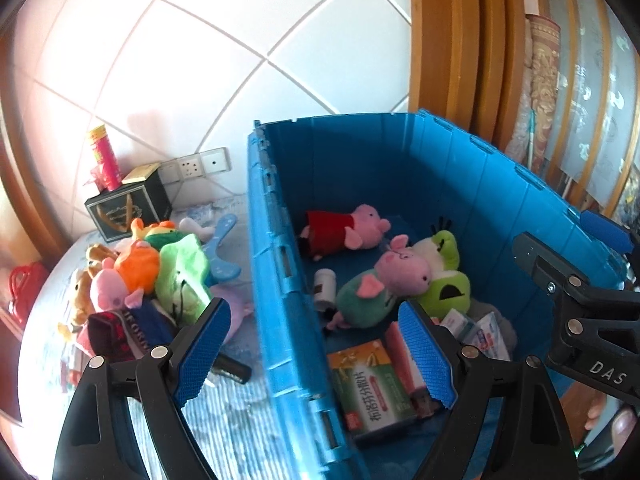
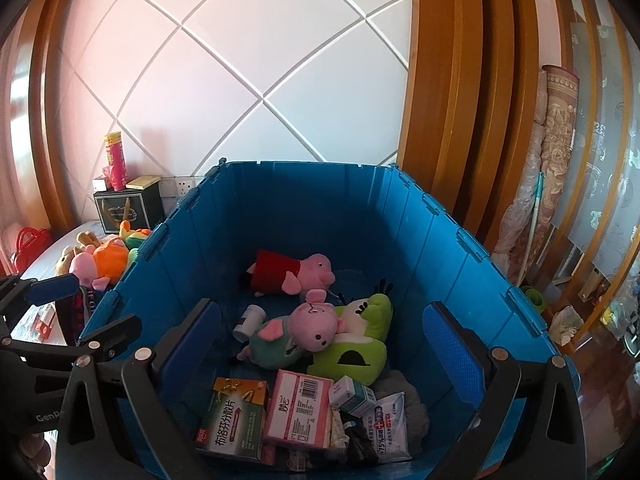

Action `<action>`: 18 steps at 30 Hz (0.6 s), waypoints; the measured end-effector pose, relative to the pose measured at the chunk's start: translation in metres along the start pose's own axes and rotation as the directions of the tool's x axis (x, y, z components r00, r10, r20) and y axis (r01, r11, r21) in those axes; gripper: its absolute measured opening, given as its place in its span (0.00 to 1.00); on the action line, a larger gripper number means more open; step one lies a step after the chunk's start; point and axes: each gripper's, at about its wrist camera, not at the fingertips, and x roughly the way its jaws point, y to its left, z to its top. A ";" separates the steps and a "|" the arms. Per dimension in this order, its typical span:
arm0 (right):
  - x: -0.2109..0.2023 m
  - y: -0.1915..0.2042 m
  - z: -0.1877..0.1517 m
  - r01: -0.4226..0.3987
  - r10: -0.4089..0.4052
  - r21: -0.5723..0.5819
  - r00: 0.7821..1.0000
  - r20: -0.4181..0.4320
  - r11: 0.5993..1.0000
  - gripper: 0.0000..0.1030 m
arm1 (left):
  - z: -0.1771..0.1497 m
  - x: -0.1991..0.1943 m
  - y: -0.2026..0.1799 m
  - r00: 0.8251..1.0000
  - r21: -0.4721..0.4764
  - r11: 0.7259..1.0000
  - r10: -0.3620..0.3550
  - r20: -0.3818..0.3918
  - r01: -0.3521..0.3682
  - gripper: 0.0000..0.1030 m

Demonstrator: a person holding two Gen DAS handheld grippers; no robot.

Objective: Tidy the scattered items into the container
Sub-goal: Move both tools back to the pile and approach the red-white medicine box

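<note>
Both grippers, left (image 1: 316, 354) and right (image 2: 322, 354), hang wide open and empty over the blue crate (image 2: 452, 256); toys (image 1: 136, 276) lie left.

The blue bin (image 2: 432, 248) stands open before me, holding pig plushies (image 2: 312, 326), a green plush (image 2: 360, 354) and medicine boxes (image 2: 298, 408). More plush toys (image 1: 136, 276) lie heaped left of it.

wall: white diamond-tiled panel (image 2: 256, 80) | frame: wooden trim (image 2: 452, 80) | right: rolled carpet (image 2: 560, 128) | light: bright daylight
</note>
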 end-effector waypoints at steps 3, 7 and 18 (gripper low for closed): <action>-0.001 0.018 0.003 -0.018 0.018 -0.013 1.000 0.007 1.000 1.00 | -0.002 -0.003 0.022 1.000 -0.033 0.999 0.015 0.004 -0.015 0.84; -0.006 0.052 0.011 -0.051 0.052 -0.040 0.998 0.029 0.998 1.00 | -0.007 -0.006 0.060 0.999 -0.081 0.996 0.036 0.012 -0.035 0.84; -0.018 0.184 0.035 -0.122 0.129 -0.089 0.988 0.086 0.989 1.00 | -0.039 -0.008 0.208 0.994 -0.159 0.981 0.111 -0.016 -0.112 0.84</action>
